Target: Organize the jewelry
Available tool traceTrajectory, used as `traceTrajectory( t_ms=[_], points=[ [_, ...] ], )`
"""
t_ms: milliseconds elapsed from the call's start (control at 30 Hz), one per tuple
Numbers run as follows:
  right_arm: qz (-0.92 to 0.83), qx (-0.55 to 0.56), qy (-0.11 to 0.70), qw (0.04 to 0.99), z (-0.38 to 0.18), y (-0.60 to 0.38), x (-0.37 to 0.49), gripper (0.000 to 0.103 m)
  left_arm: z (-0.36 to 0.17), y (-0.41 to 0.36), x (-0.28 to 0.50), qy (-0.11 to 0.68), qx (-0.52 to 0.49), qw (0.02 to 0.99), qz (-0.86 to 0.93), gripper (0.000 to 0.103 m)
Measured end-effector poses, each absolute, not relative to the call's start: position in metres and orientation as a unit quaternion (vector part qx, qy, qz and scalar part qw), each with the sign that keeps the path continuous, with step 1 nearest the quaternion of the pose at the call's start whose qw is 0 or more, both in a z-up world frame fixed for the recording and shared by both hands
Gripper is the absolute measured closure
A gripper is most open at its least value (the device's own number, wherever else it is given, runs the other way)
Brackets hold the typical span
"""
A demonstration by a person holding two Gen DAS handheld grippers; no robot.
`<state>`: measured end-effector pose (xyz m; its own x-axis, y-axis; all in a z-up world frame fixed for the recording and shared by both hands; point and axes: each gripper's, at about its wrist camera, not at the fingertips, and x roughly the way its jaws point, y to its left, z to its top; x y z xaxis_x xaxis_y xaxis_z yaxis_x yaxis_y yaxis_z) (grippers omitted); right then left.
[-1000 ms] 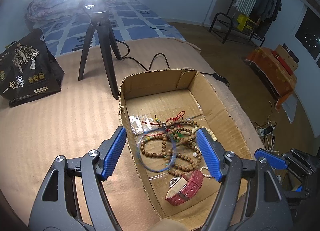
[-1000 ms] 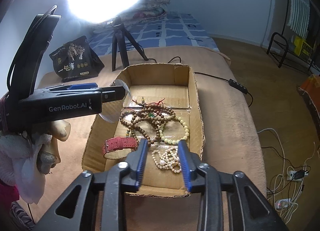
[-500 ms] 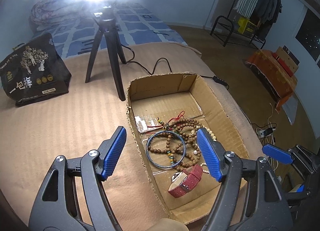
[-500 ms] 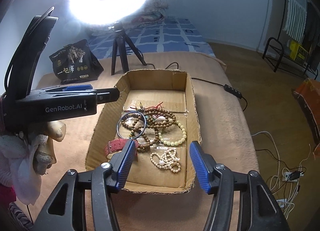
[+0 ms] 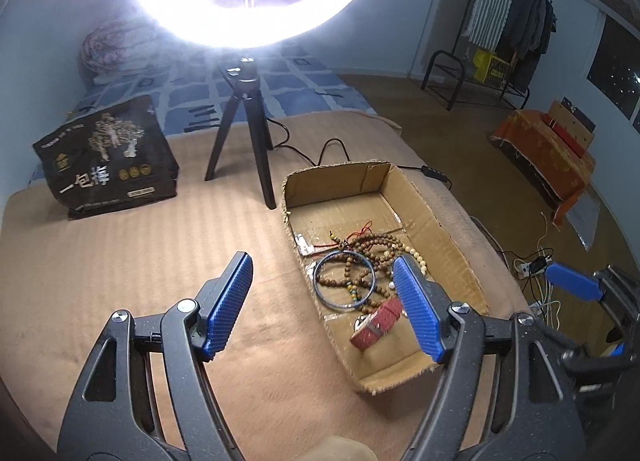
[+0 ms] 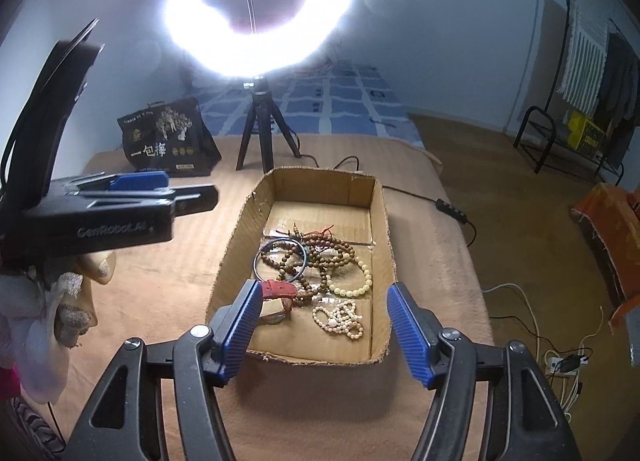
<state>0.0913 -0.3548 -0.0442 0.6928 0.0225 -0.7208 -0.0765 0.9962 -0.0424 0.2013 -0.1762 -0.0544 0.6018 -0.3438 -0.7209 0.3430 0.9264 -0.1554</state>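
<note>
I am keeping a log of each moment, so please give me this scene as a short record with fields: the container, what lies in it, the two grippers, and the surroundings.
container: open brown cardboard box on the tan ribbed blanket
contents: thin blue bangle ring, dark brown wooden bead strands, pale yellow bead bracelet, small cream bead string, red strap watch
left gripper: open, empty
right gripper: open, empty
surroundings: black tripod with lit ring light, black printed bag

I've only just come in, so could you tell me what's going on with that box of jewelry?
A person holds a gripper in each hand above a cardboard box on the bed. Both the left gripper and right gripper are open and empty. The brown bead strands, blue bangle, red watch strap and pale bead bracelets all lie in the box.
</note>
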Motion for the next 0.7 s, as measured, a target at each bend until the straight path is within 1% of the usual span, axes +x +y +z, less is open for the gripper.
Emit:
traceTrajectory(
  t_ms=[167, 200, 267, 300, 333, 433, 500, 633, 700],
  points=[
    [0.023, -0.032, 0.376, 0.926, -0.031, -0.353, 0.074, 0.036, -0.043, -0.16, 0.173, 0.387, 0.007, 0.902, -0.192, 0.028],
    [0.022, -0.03, 0.374, 0.927, -0.029, -0.352, 0.071, 0.034, -0.041, -0.157, 0.169, 0.384, 0.007, 0.903, -0.191, 0.028],
    [0.021, -0.029, 0.366, 0.93, -0.025, -0.35, 0.064, 0.027, -0.037, -0.151, 0.159, 0.379, 0.009, 0.905, -0.191, 0.028],
    [0.021, -0.028, 0.361, 0.932, -0.022, -0.348, 0.061, 0.021, -0.034, -0.148, 0.152, 0.374, 0.013, 0.908, -0.19, 0.028],
    [0.019, -0.03, 0.353, 0.935, -0.019, -0.346, 0.056, 0.018, -0.031, -0.145, 0.146, 0.369, 0.018, 0.91, -0.189, 0.028],
    [0.017, -0.034, 0.34, 0.94, -0.011, -0.341, 0.047, 0.018, -0.023, -0.133, 0.13, 0.356, 0.017, 0.916, -0.183, 0.026],
    [0.014, -0.034, 0.333, 0.942, -0.008, -0.338, 0.042, 0.016, -0.02, -0.124, 0.12, 0.35, 0.009, 0.919, -0.182, 0.02],
    [0.009, -0.022, 0.318, 0.948, -0.002, -0.335, 0.032, 0.011, -0.014, -0.115, 0.097, 0.333, 0.023, 0.926, -0.175, 0.02],
    [0.007, -0.019, 0.312, 0.95, 0.0, -0.333, 0.029, 0.01, -0.013, -0.112, 0.086, 0.326, 0.032, 0.929, -0.172, 0.019]
  ],
)
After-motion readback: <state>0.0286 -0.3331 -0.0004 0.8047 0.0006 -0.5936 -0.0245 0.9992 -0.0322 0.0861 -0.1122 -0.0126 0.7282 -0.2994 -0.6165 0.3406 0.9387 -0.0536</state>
